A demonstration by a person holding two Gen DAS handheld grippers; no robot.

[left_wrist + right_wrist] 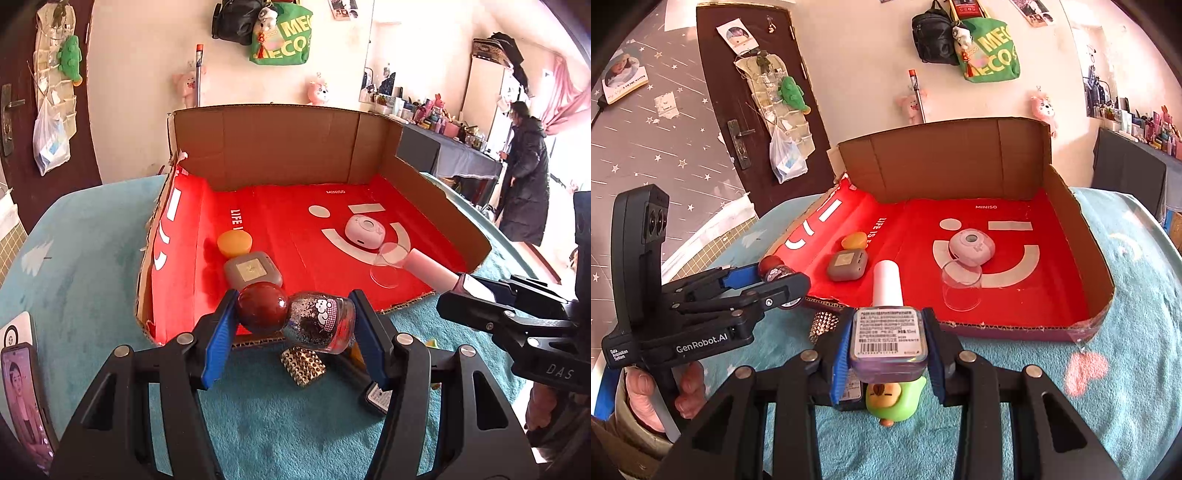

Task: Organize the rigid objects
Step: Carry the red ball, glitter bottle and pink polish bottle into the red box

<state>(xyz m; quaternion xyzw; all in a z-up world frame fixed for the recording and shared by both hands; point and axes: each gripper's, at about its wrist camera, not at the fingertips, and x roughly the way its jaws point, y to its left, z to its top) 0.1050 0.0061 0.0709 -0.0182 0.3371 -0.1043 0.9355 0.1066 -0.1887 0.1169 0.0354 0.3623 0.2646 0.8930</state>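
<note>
My left gripper [293, 317] is shut on a glitter bottle [317, 319] with a round dark-red cap, held sideways over the near edge of the cardboard box [443, 206]. My right gripper [888, 314] is shut on a nail polish bottle [888, 332] with a white cap, its labelled base towards the camera, just short of the box's front edge [997, 328]. The left wrist view shows the right gripper [469, 288] at the right with the same pink-looking bottle [428, 267]. In the right wrist view the left gripper [779, 277] appears at the left.
On the box's red lining lie an orange round piece [234, 243], a grey case [253, 273], a pink toy camera [365, 230] and a clear cup [388, 264] on its side. On the teal blanket are a studded item [303, 365], a green toy [894, 402] and a phone [22, 398]. A person in a black coat [524, 177] stands at the far right.
</note>
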